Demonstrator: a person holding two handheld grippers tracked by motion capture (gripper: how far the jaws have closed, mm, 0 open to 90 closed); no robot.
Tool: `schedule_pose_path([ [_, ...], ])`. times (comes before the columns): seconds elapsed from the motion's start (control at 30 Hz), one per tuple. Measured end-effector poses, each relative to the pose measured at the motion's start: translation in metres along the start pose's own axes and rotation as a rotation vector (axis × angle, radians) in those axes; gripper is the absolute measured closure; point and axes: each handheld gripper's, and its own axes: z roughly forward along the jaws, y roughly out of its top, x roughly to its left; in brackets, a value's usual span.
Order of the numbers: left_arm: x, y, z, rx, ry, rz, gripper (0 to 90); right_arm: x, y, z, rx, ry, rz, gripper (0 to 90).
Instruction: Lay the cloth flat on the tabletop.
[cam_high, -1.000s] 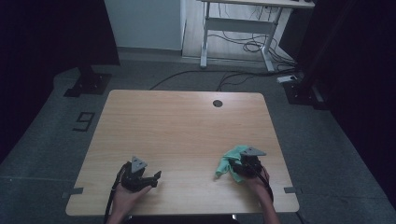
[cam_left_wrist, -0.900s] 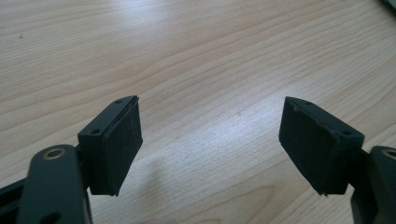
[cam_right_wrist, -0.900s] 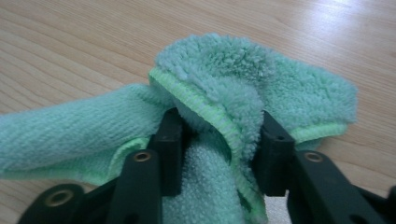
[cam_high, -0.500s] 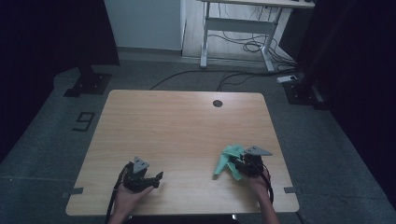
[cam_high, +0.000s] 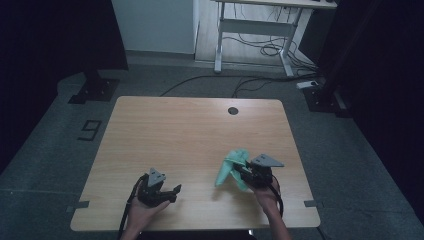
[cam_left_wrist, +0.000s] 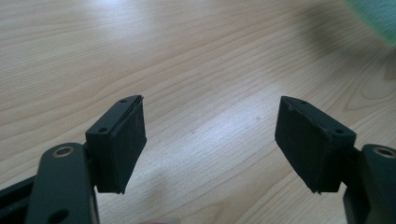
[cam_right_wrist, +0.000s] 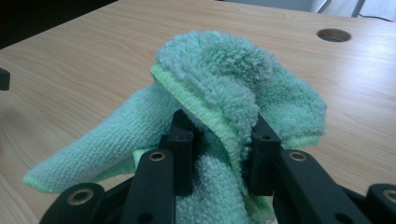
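Right now the jaws of the right gripper (cam_right_wrist: 219, 140) are clamped on a bunched fold of the green cloth (cam_right_wrist: 224, 84); they have just been closing, and the fabric is squeezed between the two black pads with a thick hump bulging above them. One long corner of the cloth hangs out to the side and droops toward the surface (cam_right_wrist: 70, 65), and in the high view the cloth (cam_high: 232, 167) seems lifted off the wood near the front right of the surface (cam_high: 190, 130), with the right gripper (cam_high: 245, 172) just behind it.

The left gripper (cam_left_wrist: 210, 140) has its jaws wide apart with nothing between them, only bare wood grain beneath; from above it (cam_high: 167, 192) sits low near the front left edge, well apart from the cloth.

What worries me is the bite itself: it looks like it catches a fold rather than a single edge, so the plush cloth could slip free, or come up as a wad instead of opening out. The dangling corner could also drag across the wood.

Nothing else lies in the way. A round cable hole (cam_high: 233, 110) sits toward the far edge, well clear, and beyond it a desk frame (cam_high: 255, 30) with loose cables stands on the floor.
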Motion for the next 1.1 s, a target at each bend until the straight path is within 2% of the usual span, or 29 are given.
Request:
schedule_pose_path([
  [0.17,-0.004,0.001,0.000,-0.010,-0.023,0.004,28.0,0.020,0.006,0.018,0.009,0.026,-0.012,68.6],
  [0.37,-0.013,0.002,0.003,-0.006,-0.063,0.024,28.1,0.034,0.010,0.032,0.010,0.036,-0.021,68.6],
  [0.67,-0.025,0.002,0.010,0.004,-0.091,0.041,27.5,0.044,0.005,0.049,0.039,0.038,0.002,68.4],
  [0.87,-0.032,0.000,0.016,0.024,-0.095,0.055,27.6,0.051,0.003,0.053,0.044,0.060,0.014,68.1],
  [0.97,-0.035,0.000,0.018,0.018,-0.093,0.057,28.5,0.054,0.003,0.053,0.040,0.074,0.019,68.0],
  [1.03,-0.036,-0.001,0.020,0.018,-0.084,0.062,30.4,0.056,0.003,0.054,0.039,0.098,0.016,67.6],
  [1.1,-0.036,-0.001,0.021,0.011,-0.069,0.064,36.4,0.059,0.004,0.053,0.035,0.113,0.013,67.6],
])
